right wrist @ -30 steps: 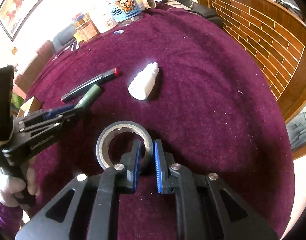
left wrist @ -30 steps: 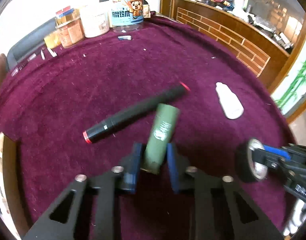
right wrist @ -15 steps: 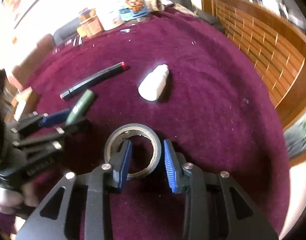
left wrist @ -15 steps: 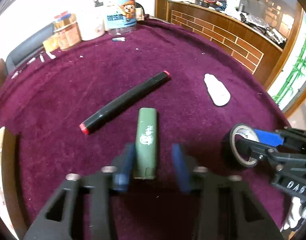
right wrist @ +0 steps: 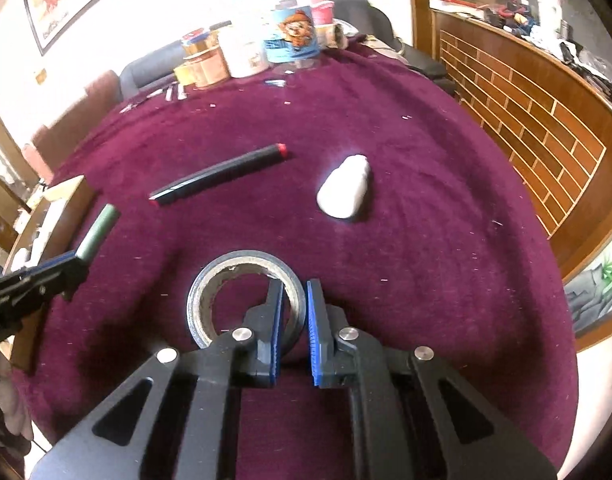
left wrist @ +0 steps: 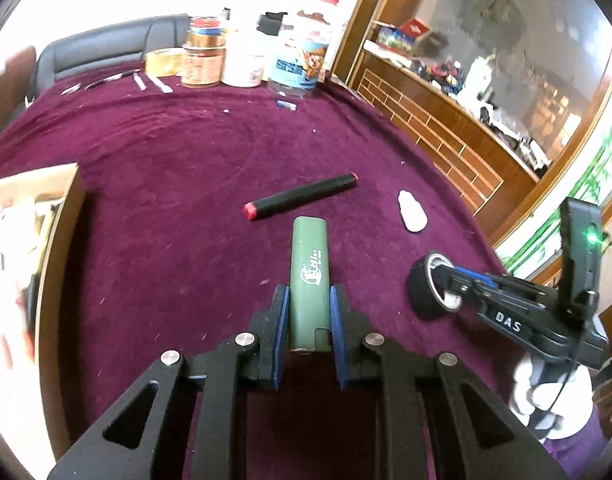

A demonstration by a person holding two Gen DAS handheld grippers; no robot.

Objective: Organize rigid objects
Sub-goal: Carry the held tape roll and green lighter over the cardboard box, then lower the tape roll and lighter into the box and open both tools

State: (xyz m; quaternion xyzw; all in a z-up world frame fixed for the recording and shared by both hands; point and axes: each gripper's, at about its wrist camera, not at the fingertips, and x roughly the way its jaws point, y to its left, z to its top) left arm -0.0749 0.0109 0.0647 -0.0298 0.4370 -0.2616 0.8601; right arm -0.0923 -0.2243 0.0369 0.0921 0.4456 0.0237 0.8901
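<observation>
You are holding the left gripper [left wrist: 309,304] low and level over the cloth [left wrist: 166,184], its fingers pointing toward the marker [left wrist: 302,197]. Its blue pads are clamping the lower part of the green tube [left wrist: 309,276], which is sticking straight out ahead — its far end is stopping just short of the marker, not touching it. The tube's rear end is sitting between the pads, partly hidden by them.

You are angling the right gripper [right wrist: 294,316] down at the tape roll [right wrist: 242,280], nearer to you than the marker [right wrist: 220,174]. One pad is reaching inside the ring, the other is outside, and both are pressing on the roll's wall. In the left view the roll [left wrist: 427,286] is standing on edge in those fingers; whether it is touching the cloth is hard to tell.

The white bottle [right wrist: 343,190] is lying on its side to the right of the marker, apart from it. A box [left wrist: 38,216] is sitting left of the marker, cut off by the frame edge and blurred, so its contents are not readable. Jars [left wrist: 242,60] are crowding the cloth's far edge beyond the marker — their labels are too washed out to read.
</observation>
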